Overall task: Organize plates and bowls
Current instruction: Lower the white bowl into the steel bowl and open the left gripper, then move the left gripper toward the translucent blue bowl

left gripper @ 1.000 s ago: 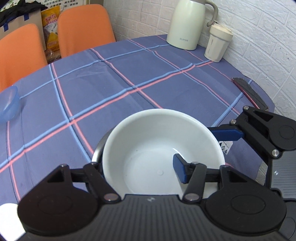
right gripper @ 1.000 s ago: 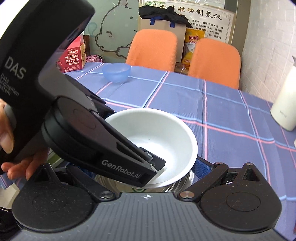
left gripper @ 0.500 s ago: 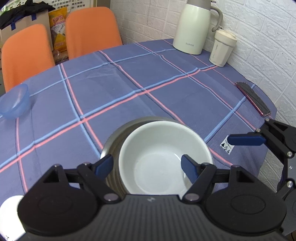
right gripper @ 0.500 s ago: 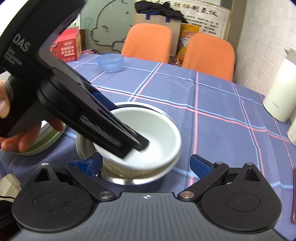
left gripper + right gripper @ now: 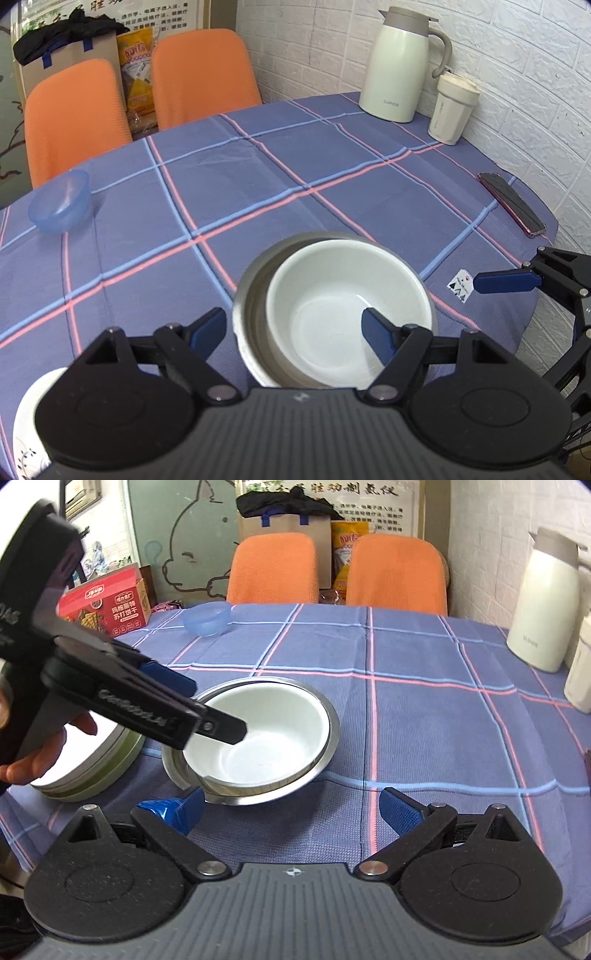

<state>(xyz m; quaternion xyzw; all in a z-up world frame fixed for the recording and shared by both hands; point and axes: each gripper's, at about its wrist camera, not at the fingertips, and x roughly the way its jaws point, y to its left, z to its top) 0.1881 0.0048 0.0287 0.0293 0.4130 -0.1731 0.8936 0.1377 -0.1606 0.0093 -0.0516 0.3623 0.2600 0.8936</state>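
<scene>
A: White plastic is what the white bowl point(image 5: 347, 310) appears to be made of; it is seen nested inside the steel bowl point(image 5: 295, 786), near the table's front edge on the checked tablecloth point(image 5: 258, 177).

B: And the tools?

A: The left gripper point(image 5: 295, 328) is held spread, with nothing pinched. One pad hangs over the white bowl's inside, the other outside the steel rim on the cloth side; no contact can be made out. The right gripper point(image 5: 291, 808) is also released and empty, with both pads short of the stack.

B: What does the coming move turn on?

A: The blue bowl point(image 5: 59, 203) is judged to be next. It lies well apart from the stack, far across the table toward the orange chairs point(image 5: 199, 74). In the left wrist view it is set far to the left; in the right wrist view it is ahead and left, beyond the left tool. The left hand point(image 5: 40, 753) is judged the nearer. Being round, the bowl has no long axis, so any rim point may be taken.

B: Anything hidden?

A: The green-edged plates point(image 5: 92, 760) are partly covered by the left tool. A white plate point(image 5: 29, 424) is cut off behind the left gripper's body. The steel bowl's near wall is blocked too.
</scene>
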